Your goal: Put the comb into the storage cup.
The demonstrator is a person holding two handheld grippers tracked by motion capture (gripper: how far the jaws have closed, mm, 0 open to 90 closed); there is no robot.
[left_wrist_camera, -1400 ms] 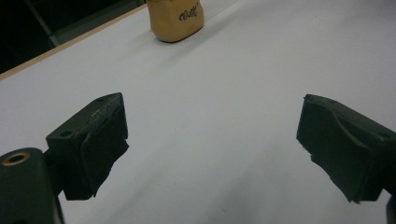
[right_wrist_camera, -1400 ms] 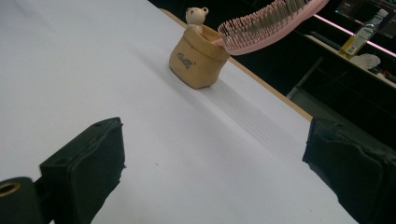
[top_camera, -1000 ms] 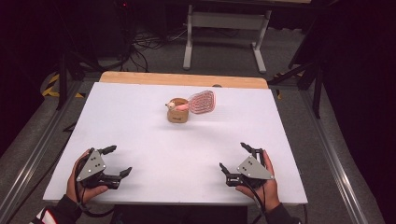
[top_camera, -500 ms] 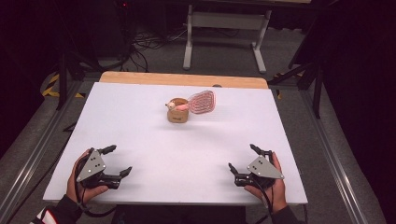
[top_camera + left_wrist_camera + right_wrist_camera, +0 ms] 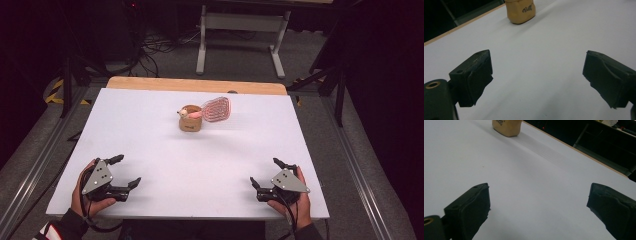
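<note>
Both grippers, left (image 5: 123, 172) and right (image 5: 265, 172), rest wide open, empty, near the table's (image 5: 150, 125) front edge.
Reach forward level toward the cup (image 5: 190, 119), approaching its wall, clear of the pink whisk (image 5: 216, 109).

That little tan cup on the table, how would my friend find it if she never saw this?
Start at the big white table and look toward its far edge, near the middle. The small tan cup stands there alone, with dark writing on its side. A pink wire-mesh paddle sticks out of it, leaning to the right.
</note>
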